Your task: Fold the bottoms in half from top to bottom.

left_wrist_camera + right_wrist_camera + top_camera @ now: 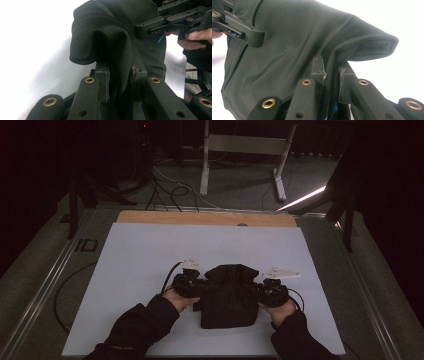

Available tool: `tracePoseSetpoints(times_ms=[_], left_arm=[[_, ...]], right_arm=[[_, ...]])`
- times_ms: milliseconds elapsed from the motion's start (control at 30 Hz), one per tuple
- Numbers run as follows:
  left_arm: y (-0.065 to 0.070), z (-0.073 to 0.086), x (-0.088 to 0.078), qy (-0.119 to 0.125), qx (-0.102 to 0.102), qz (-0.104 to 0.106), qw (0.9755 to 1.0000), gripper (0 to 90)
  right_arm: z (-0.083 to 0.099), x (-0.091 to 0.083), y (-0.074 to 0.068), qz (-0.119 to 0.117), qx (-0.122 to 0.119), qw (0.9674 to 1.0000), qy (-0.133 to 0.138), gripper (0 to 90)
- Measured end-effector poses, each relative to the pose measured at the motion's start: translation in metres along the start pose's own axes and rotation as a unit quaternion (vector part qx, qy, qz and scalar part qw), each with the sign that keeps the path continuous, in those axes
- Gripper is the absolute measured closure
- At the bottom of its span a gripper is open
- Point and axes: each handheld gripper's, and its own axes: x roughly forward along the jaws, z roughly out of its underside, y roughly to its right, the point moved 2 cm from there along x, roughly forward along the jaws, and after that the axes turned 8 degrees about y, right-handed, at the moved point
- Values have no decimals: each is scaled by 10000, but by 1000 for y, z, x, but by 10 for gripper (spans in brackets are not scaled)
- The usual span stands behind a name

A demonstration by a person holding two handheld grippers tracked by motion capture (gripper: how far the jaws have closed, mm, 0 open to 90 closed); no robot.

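Two claws on one dark garment (227, 295), mid-front of white worktop (130, 260). Left claw (196, 285) clamped on left edge fold; right claw (259, 289) clamped on right edge. Upper part lifted and bunched between claws, lower part flat. Long axis runs near-to-far, bunched end pointing away from person.

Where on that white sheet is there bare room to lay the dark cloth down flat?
The white sheet lies bare between the black garment and the wooden strip at its far edge, and along both side edges. It is crowded near the person, where the left claw and right claw pinch the garment's sides.
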Motion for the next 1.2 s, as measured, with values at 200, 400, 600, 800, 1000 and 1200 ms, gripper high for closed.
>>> tracePoseSetpoints(times_ms=[200, 400, 600, 800, 1000, 1200], left_arm=[[-3, -4, -12, 94, 57, -63, 9999, 744], [-10, -13, -27, 195, 116, -116, 9997, 743], [-14, -21, -42, 314, 183, -138, 9992, 744], [-20, -28, -58, 424, 299, -192, 9985, 743], [-33, -33, -68, 456, 361, -204, 9981, 743], [-47, -33, -67, 427, 305, -166, 9985, 743]], right_arm=[[-11, 0, -5, -79, -10, 9999, 137, 793], [-23, 1, -8, -123, -9, 9995, 285, 793], [-38, 6, -14, -181, -84, 9989, 421, 793], [-52, 17, -21, -254, -106, 9982, 534, 792], [-61, 27, -26, -268, -139, 9978, 585, 793], [-66, 39, -29, -232, -111, 9981, 567, 792]])
